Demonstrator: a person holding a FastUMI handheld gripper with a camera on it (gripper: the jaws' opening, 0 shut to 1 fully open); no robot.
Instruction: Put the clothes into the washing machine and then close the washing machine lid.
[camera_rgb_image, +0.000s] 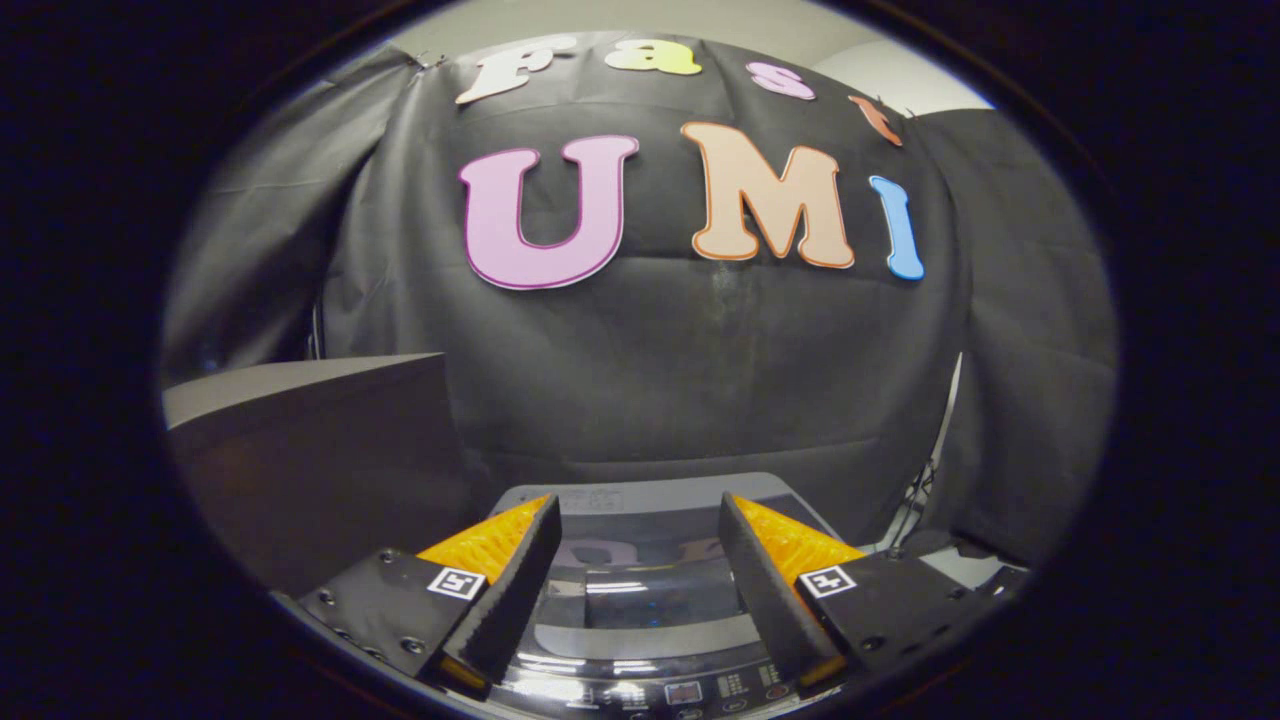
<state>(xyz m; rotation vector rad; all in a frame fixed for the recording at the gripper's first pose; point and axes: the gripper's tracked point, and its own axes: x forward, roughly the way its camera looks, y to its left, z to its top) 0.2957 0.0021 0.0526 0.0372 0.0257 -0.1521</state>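
Glossy dark glass forms the lid of the washer, which is seen below the gripper at the 6 o'clock side of the scene. The lid is seen lying flat and closed, with reflections across its surface. A control panel with small buttons is seen along the washer's near edge, at 6 o'clock from the lid, just under the finger bases. The fingers are held wide apart, nothing being gripped between them; the lid is framed in the gap, and the tips are pointed towards the washer's grey rear edge at 12 o'clock. No contact between fingers and lid can be made out. At 9 o'clock from the washer, a dark box-like block with a pale top is seen. Black cloth is hung behind the washer at 12 o'clock. Cables are seen at 3 o'clock, beside the washer. Clothes cannot be made out through the lid.
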